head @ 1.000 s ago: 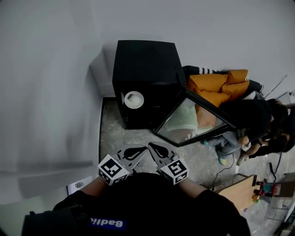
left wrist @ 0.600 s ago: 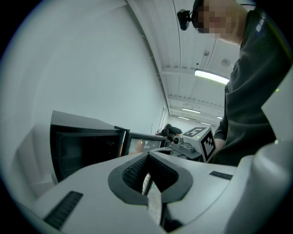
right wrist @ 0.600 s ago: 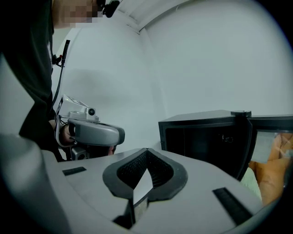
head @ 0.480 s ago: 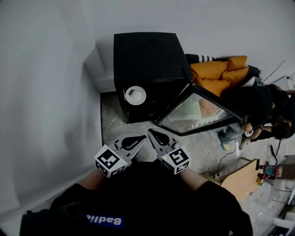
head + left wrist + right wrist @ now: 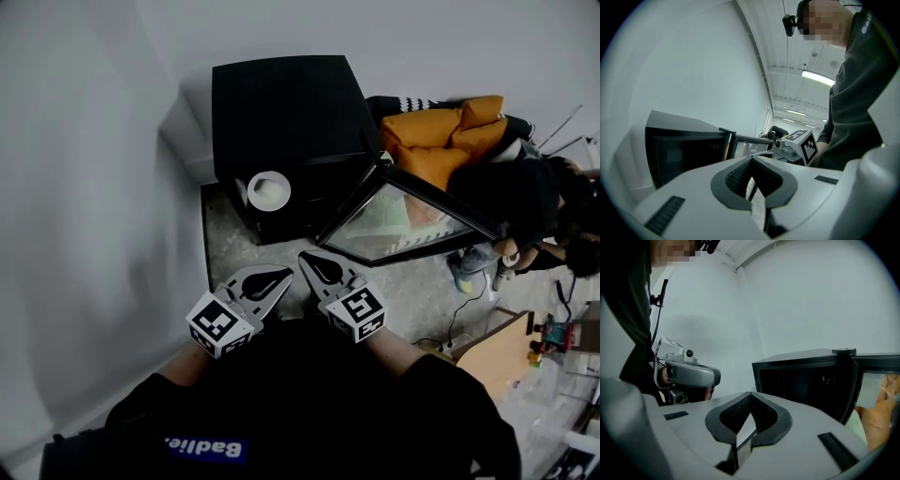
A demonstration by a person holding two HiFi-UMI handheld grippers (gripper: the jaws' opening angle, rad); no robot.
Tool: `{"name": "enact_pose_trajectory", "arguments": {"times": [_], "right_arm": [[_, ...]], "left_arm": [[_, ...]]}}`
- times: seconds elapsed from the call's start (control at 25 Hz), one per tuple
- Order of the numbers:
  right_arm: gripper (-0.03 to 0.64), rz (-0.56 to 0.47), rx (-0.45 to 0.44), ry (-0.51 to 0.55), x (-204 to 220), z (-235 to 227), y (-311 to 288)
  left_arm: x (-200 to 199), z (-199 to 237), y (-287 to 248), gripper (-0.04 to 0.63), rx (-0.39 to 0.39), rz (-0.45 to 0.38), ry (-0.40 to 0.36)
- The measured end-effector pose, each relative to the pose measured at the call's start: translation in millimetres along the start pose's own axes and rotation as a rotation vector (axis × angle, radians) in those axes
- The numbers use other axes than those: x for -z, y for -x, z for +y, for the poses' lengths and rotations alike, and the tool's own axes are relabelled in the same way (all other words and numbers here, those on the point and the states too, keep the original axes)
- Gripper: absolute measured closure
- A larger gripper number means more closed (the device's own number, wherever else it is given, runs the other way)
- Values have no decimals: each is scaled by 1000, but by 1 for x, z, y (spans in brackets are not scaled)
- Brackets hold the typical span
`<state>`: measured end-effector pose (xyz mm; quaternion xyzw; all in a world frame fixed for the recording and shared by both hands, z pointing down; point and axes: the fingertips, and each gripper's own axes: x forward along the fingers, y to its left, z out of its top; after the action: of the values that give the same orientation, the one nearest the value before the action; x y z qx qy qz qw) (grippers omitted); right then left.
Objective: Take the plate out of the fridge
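A speckled grey floor (image 5: 230,253) meets a white wall (image 5: 94,187); upper centre, the black fridge (image 5: 281,103) stands with its glass door (image 5: 403,225) open rightward. The round plate (image 5: 269,190) lies flat, face up, inside the fridge's left part. At lower centre, the left gripper (image 5: 281,276) and right gripper (image 5: 309,262) are pressed together, empty.

Fridge (image 5: 281,112) blk, plate (image 5: 269,191) white. Left gripper (image 5: 289,275) & right gripper (image 5: 305,258) grey; marker cubes (image 5: 217,323) blk-white squares. Floor (image 5: 234,253) speckled grey.
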<state>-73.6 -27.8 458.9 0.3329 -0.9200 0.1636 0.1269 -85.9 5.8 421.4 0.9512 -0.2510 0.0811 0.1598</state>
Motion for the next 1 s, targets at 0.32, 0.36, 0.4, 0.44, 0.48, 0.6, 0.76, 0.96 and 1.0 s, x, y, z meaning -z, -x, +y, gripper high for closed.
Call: {"name": "enact_pose_trajectory", "arguments": {"times": [0.32,0.36,0.4,0.44,0.48,0.6,0.76,0.96,1.0], "right_arm": [[609,36,-49,-2,4,-32,-13],[609,40,-52,-4,4,-36,-15],[609,45,-52,-5,5,-40,-16],[609,53,-50,-4,6,-45,-18],[609,65,-45,-4,9,-50,-21],[609,100,-29,-1,20,-65,-29],[609,122,-28,-11,28,-78,-40],[609,152,-38,-25,41,-89,-55],[609,158,-39,-27,44,-91,-57]], "left_arm": [[-4,22,-17,598,-85,1,37],[-4,25,-18,598,-98,1,42],[-4,27,-20,598,-109,0,47],[-5,28,-21,598,-118,1,49],[-6,29,-23,598,-126,4,48],[-9,32,-26,598,-153,6,61],[-8,37,-26,598,-181,13,60],[-15,43,-33,598,-226,-3,95],[-14,42,-34,598,-230,-1,96]]}}
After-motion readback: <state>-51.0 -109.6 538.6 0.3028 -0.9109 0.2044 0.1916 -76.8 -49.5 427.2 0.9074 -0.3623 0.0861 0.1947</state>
